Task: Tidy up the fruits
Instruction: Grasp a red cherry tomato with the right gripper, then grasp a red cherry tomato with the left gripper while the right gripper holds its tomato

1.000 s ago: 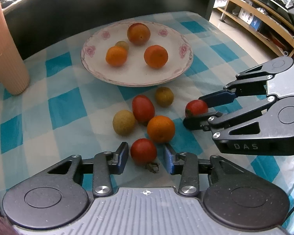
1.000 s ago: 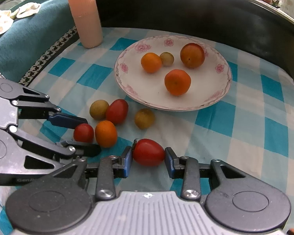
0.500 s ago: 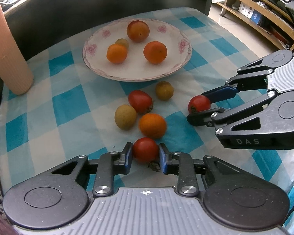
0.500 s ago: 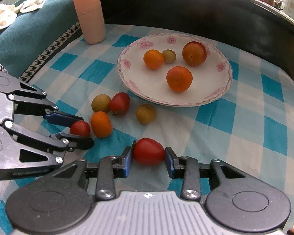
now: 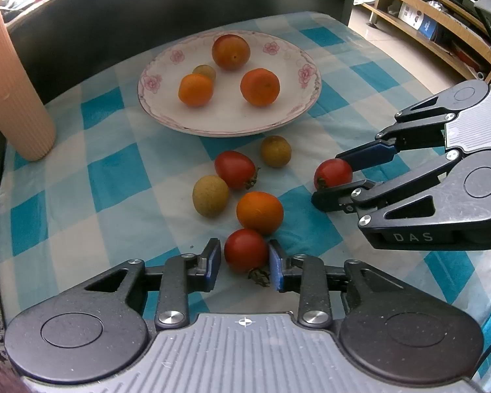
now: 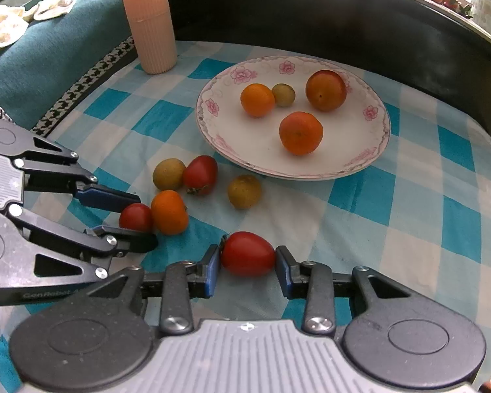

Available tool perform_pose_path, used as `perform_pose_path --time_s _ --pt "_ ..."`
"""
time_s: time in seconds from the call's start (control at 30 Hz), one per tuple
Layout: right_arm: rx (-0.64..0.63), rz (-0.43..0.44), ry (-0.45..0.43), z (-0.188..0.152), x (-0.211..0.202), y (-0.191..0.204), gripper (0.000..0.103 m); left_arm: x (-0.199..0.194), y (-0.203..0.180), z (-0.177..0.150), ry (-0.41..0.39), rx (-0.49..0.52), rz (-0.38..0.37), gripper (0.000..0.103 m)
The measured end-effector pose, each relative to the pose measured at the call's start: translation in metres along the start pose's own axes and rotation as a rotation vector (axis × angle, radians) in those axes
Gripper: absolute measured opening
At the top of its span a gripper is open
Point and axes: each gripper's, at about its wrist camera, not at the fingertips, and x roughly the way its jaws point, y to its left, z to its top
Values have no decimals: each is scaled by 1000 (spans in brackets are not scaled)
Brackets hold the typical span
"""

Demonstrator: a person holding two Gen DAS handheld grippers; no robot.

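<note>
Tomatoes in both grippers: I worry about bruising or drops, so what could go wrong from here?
The left gripper and the right gripper each pinch a smooth round tomato only at its sides, so squeezing may bruise it, or it could slip. The orange touching the left tomato might roll when it lifts.

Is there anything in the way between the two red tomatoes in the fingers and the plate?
Yes. The left tomato has an orange fruit right in front of it, toward the plate. The right tomato has a greenish fruit roughly on its line. Lifting over them clears both.
</note>
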Motion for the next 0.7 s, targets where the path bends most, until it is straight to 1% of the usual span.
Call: perform_pose_path --time_s 0.03,0.17,0.7 --pt "2 -1 2 0 0 0 51 0 0 0 1 2 -1 36" --pt "8 -7 11 2 -1 1 51 -1 -2 1 3 11 10 35" --pt "2 2 -15 8 -14 9 51 -13 -1 6 -32 1 5 35"
